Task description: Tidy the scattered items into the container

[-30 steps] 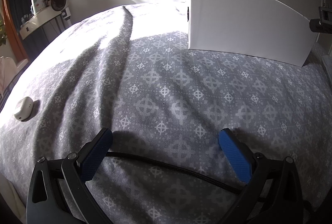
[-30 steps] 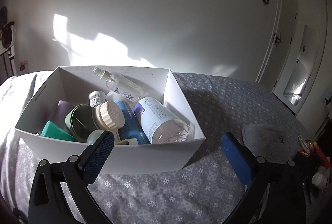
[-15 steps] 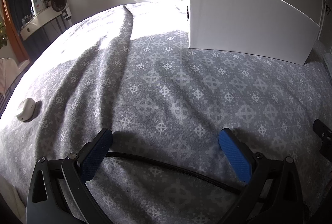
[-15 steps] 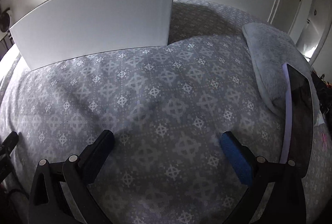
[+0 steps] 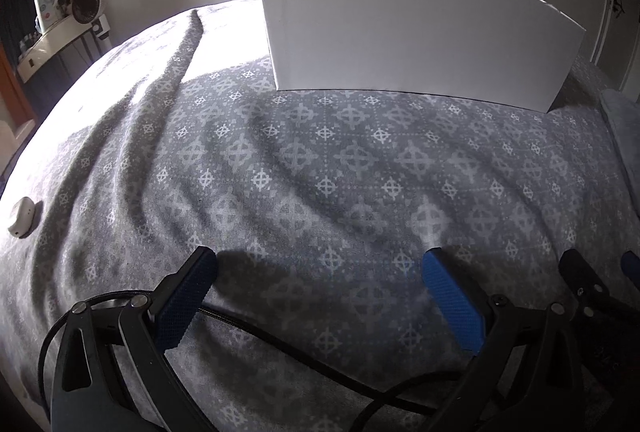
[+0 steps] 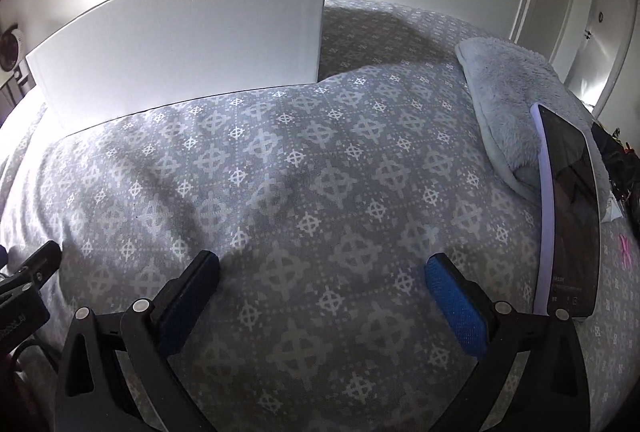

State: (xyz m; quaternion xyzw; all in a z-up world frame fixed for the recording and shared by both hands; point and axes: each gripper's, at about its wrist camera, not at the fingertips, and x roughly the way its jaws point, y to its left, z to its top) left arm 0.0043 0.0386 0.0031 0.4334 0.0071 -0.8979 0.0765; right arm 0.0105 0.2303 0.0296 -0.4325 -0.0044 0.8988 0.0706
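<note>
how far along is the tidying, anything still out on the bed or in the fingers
Done: the stretch of bedspread before the white box holds no items; the box's inside is hidden. In hand: nothing, left gripper and right gripper are both open. Left: possibly the small white object and phone.

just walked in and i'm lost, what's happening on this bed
A person holds a two-finger gripper in each hand, low over the grey patterned bedspread. The left gripper and right gripper are both open and hold nothing. A white box stands on the bed ahead of them; only its outer wall shows, so its contents are hidden. A small white gadget lies far left, and a dark phone lies to the right by a fluffy towel.
</note>
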